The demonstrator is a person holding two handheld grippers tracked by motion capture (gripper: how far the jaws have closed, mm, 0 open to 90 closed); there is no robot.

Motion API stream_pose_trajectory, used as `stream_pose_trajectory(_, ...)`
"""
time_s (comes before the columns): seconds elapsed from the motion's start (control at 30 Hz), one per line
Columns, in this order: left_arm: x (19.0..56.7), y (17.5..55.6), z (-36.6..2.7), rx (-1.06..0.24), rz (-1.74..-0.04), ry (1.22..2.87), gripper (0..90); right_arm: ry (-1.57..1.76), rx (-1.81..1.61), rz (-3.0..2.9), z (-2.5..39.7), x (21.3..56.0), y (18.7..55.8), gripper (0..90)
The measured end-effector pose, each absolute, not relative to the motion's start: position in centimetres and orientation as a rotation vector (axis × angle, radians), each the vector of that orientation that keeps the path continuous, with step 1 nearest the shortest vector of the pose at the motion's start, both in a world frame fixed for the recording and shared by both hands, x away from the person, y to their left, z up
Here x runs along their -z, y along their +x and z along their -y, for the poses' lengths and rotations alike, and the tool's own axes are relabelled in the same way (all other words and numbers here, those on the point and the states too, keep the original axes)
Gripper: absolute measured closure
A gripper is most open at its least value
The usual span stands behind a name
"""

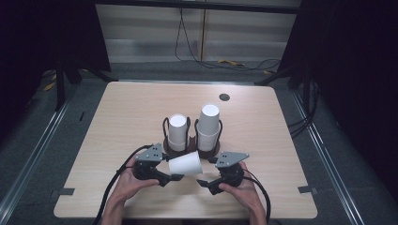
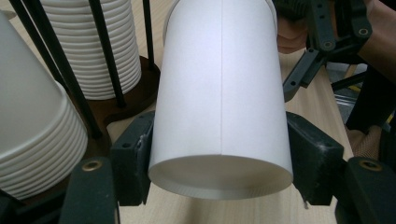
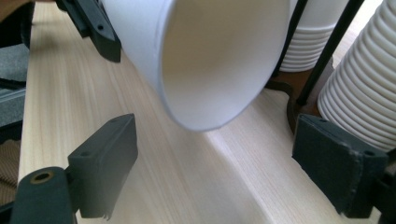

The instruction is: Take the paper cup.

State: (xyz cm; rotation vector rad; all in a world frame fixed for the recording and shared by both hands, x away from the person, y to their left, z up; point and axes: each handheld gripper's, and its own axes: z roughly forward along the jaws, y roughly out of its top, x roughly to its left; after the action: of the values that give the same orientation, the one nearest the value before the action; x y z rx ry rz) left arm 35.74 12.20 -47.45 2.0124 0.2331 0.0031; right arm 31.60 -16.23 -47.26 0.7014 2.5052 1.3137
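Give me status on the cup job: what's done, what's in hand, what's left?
Done: one white paper cup is out of the two stacks in the wire holder and lies on its side off the table. In hand: the left gripper clamps it near the rim, jaws on both sides. The right gripper faces the cup's open mouth, jaws wide apart, touching nothing. Left: probably a handover or setting it down.
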Motion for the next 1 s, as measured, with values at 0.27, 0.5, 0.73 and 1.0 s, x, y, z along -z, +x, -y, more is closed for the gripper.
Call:
stream_pose_trajectory(0.27, 47.7, 35.4, -12.4, 0.001, -0.216, 1.973, 33.2, 0.684, -1.438, -2.467, 16.4, 47.3, 31.2, 13.4)
stream_pose_trajectory(0.5, 47.7, 35.2, -12.3, -0.010, -0.201, 1.954, 33.2, 0.689, -1.540, -2.418, 17.1, 47.0, 31.1, 13.6)
stream_pose_trajectory(0.73, 47.9, 34.9, -12.3, -0.001, -0.191, 1.930, 33.1, 0.673, -1.647, -2.374, 17.3, 46.3, 31.4, 13.4)
stream_pose_trajectory(1.0, 48.2, 34.8, -12.4, 0.017, -0.197, 1.914, 33.1, 0.653, -1.694, -2.378, 16.5, 45.8, 32.4, 13.3)
